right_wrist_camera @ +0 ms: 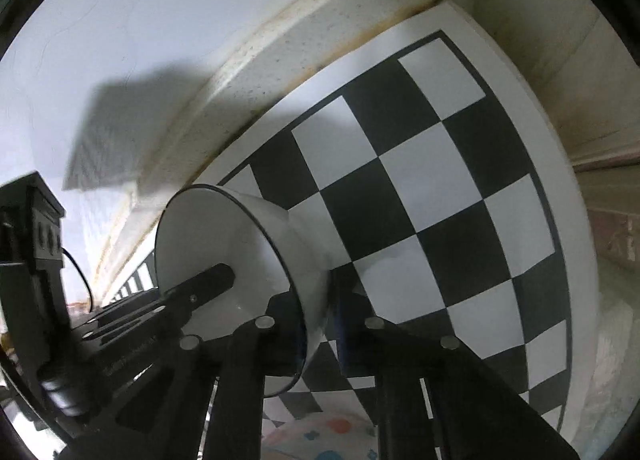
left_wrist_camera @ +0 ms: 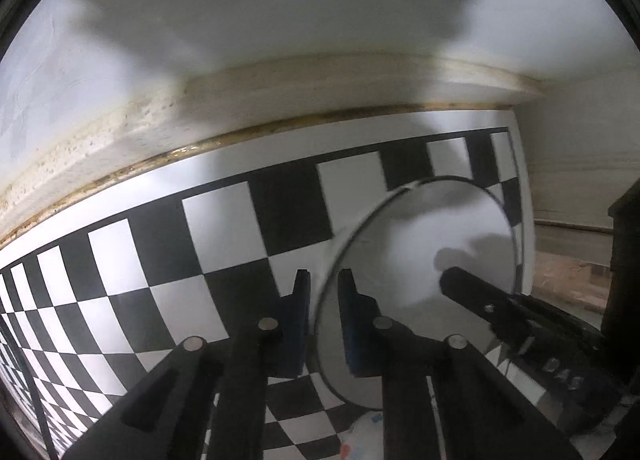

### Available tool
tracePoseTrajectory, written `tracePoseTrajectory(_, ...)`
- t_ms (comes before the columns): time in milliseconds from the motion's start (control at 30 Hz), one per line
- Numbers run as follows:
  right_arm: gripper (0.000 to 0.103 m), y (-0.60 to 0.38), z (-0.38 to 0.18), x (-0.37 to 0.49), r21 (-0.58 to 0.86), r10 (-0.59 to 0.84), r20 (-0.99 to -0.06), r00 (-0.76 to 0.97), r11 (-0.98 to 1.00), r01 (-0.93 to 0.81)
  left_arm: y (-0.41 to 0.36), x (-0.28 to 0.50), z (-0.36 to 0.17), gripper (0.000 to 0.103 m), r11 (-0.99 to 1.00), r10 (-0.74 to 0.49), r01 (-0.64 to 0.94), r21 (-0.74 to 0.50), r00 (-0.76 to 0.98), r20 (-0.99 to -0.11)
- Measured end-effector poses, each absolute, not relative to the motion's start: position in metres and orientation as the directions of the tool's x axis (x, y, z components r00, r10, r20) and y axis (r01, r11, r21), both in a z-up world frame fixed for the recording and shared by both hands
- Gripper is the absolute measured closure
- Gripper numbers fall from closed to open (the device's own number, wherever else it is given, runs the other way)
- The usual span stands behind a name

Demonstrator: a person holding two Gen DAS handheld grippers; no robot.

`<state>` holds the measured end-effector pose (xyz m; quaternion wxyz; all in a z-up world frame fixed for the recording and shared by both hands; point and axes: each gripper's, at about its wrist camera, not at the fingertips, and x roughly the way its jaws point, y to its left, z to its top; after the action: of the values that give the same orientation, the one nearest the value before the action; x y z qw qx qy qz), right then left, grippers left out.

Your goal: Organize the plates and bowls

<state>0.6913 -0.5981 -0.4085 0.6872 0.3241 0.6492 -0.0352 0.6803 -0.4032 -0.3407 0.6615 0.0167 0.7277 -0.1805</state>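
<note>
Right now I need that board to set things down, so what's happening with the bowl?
Both hand-held grippers are on one white bowl with a thin dark rim, over the checkered board. The left hand-held gripper is shut on one side of the rim, and the right hand-held gripper is shut on the opposite side. The bowl looks empty. Whether it rests on the board or is just above it can't be told.
</note>
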Motion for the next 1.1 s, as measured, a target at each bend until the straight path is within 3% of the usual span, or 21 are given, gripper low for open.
tracePoseTrajectory(633, 0.094, -0.556, -0.346, 0.655, 0.377, 0.317, -0.925, 0.209, 0.834, 0.402, -0.357, 0.609, -0.245, 0.091, 0.916, -0.268, 0.302, -0.263, -0.025, -0.963)
tracePoseTrajectory(1100, 0.094, -0.506, -0.277, 0.526, 0.38, 0.295, -0.918, 0.264, 0.846, 0.375, -0.298, 0.509, -0.186, 0.091, 0.888, -0.325, 0.339, -0.31, -0.011, -0.946)
